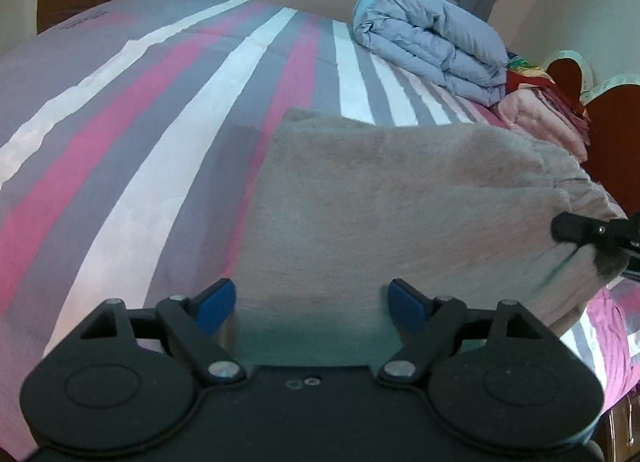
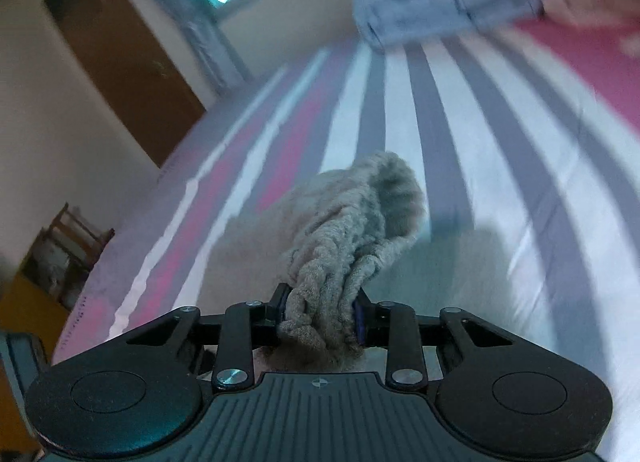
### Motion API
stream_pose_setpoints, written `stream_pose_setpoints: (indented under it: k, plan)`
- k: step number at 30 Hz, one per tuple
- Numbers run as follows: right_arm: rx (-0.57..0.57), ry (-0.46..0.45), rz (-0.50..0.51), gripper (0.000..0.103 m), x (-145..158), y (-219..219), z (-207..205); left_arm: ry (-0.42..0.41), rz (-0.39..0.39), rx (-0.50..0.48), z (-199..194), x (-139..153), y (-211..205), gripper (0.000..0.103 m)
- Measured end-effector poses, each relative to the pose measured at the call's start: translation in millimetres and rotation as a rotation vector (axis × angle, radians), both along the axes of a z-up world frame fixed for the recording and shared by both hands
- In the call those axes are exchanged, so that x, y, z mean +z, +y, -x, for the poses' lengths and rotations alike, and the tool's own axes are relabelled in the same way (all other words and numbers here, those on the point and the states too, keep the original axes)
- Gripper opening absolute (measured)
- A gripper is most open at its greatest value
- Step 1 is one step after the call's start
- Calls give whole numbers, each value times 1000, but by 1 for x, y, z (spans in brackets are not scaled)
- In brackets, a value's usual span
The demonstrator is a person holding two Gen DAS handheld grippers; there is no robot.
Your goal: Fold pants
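The pants (image 1: 400, 197), beige and fleecy, lie on the striped bed (image 1: 160, 133), filling the centre and right of the left wrist frame.

Left gripper (image 1: 310, 304): jaws wide apart at lower centre. The blue pads (image 1: 216, 302) flank the near edge of the pants without pressing on it.

Right gripper (image 2: 320, 322): jaws clamped on the bunched waistband of the pants, at lower centre of the right wrist frame. The gathered cloth stands up beyond the pads. The same gripper appears at the right edge of the left wrist frame.

A folded blue quilt (image 1: 432, 37) rests at upper right, well apart from the pants.
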State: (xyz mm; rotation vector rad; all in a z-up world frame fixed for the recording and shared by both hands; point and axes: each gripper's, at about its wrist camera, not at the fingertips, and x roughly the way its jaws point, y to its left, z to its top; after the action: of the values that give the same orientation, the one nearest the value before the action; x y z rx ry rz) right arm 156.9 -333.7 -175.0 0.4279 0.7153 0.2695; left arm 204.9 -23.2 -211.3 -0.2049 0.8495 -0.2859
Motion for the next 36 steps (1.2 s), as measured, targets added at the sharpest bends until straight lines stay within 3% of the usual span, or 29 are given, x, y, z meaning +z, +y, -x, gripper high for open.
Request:
stream_pose_setpoints:
  k: [3, 6, 9, 10, 12, 16, 18, 21, 23, 25, 28, 30, 36]
  plan:
    - [-20, 0, 20, 31, 4, -20, 2, 3, -23, -22, -1, -1, -11, 77]
    - [-52, 66, 43, 31, -19, -36, 0, 48, -75, -39, -3, -15, -24, 77]
    - [-94, 200, 111, 43, -61, -45, 3, 101, -86, -40, -4, -32, -29, 80]
    - [-103, 219, 126, 54, -69, -45, 4, 105, -71, -32, -3, -33, -26, 79]
    - [-123, 185, 133, 58, -63, -48, 10, 110, -55, -16, -3, -29, -21, 75]
    - [-165, 74, 169, 58, -26, -53, 23, 29, -73, -7, 2, -10, -18, 75]
    - [-172, 13, 181, 58, -7, -46, 28, 36, -73, -26, 0, -9, -20, 75]
    - [-93, -36, 151, 58, 1, -24, 35, 75, -73, -46, 2, -18, -23, 75]
    - [-56, -20, 165, 58, -10, -5, 38, 94, -98, -59, 6, -29, -26, 77]
    - [-26, 45, 210, 57, -34, 6, 39, 113, -67, -37, 6, -35, -21, 84]
    - [-44, 118, 280, 57, -72, 7, 35, 133, -60, -46, 4, -34, -20, 84]
    - [-55, 115, 259, 58, -69, 6, 35, 112, -75, -51, 5, -24, -19, 77]
    - [-93, 41, 167, 64, -25, -8, 36, 44, -53, -48, -5, 4, -17, 77]
